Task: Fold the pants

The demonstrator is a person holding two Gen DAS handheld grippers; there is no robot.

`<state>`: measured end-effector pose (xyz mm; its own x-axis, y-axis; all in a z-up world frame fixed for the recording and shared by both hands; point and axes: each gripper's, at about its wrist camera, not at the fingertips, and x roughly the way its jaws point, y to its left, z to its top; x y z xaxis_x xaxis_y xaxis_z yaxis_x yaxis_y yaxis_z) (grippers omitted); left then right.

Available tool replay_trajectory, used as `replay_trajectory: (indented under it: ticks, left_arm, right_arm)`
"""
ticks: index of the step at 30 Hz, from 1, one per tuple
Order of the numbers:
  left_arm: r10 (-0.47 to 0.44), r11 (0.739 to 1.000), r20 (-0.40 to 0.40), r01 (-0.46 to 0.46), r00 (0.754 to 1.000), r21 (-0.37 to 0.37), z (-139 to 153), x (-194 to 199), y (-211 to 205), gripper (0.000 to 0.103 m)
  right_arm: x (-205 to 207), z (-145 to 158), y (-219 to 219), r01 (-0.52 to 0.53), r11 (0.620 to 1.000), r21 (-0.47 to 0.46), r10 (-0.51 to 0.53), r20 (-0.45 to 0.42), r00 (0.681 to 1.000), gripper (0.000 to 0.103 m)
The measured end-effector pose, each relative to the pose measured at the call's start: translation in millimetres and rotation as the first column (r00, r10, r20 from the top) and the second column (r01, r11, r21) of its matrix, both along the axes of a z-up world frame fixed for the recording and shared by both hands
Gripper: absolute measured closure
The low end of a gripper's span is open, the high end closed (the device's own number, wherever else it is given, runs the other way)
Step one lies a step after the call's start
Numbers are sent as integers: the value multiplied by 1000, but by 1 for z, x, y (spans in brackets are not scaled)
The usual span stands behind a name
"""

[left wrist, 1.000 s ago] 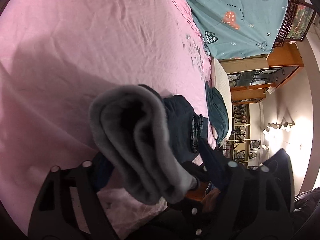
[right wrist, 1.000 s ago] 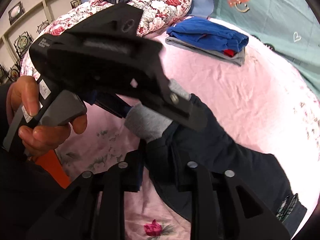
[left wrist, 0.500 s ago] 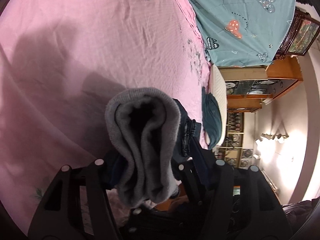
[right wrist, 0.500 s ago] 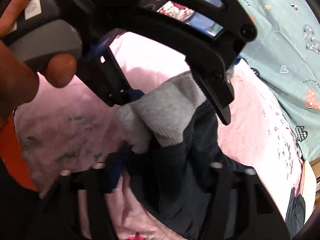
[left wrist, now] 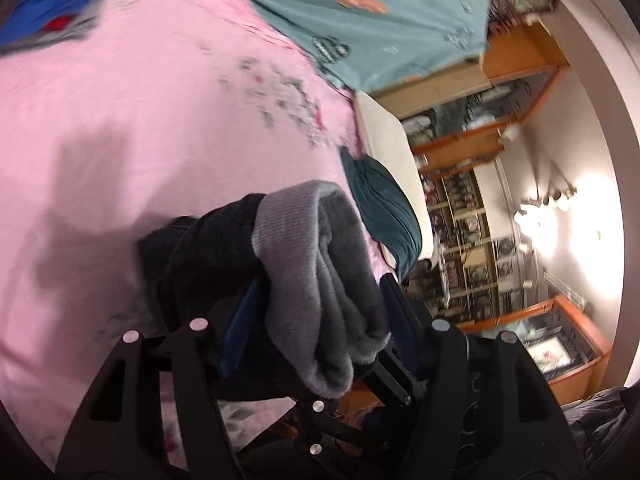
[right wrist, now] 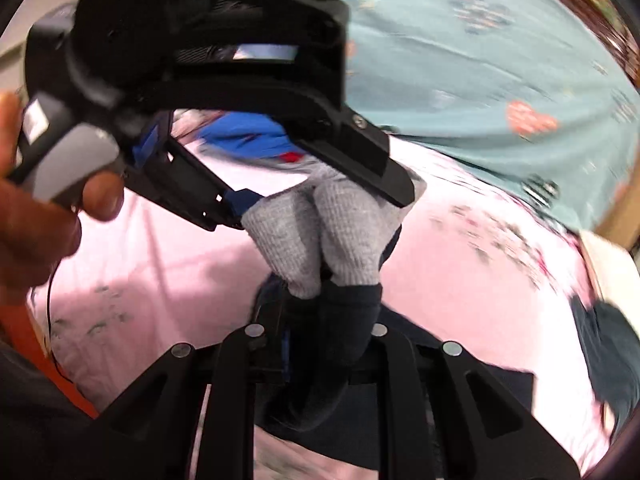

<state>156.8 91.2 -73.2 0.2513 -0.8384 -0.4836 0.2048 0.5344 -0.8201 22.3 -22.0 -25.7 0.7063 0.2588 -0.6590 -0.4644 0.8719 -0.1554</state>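
Pink bedsheet meets teal blanket; wooden cabinets beyond.

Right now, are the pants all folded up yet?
Not yet. The grey cuffs look bunched together, and both the left gripper and right gripper pinch the dark pants above the pink bedsheet. Laying them down flat is still left.

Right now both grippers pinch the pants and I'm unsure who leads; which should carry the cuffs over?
Left: the left gripper clamps both grey cuffs; the right gripper grips the navy pants just below them.
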Motion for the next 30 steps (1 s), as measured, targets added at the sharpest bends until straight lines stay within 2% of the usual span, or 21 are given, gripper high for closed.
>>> replay_trajectory:
  ticks: [2, 5, 9, 13, 19, 26, 30]
  left_arm:
    - [-51, 998, 32, 50, 998, 29, 6, 5, -44, 41]
    - [-101, 993, 47, 97, 994, 71, 0, 12, -107, 40]
    - [-142, 976, 45, 132, 989, 172, -21, 20, -179, 40]
    - [-176, 951, 32, 162, 984, 265, -43, 22, -227, 40]
    - [-175, 923, 33, 153, 984, 353, -57, 23, -259, 40]
    - [-182, 900, 19, 159, 983, 407, -68, 22, -278, 36]
    - [-207, 880, -6, 189, 978, 435, -75, 21, -286, 35]
  right_arm:
    - [2, 4, -39, 60, 998, 36, -60, -5, 998, 86]
    - [7, 1, -94, 142, 986, 87, -139, -35, 990, 86]
    - [17, -22, -164, 232, 956, 179, -210, -132, 969, 86]
    - [27, -52, -212, 281, 930, 236, -232, -217, 948, 86]
    - [31, -74, -245, 271, 921, 281, -202, -250, 947, 86]
    - [44, -90, -252, 260, 916, 306, -175, -279, 944, 86]
    - [47, -108, -263, 294, 893, 340, -175, -339, 924, 85]
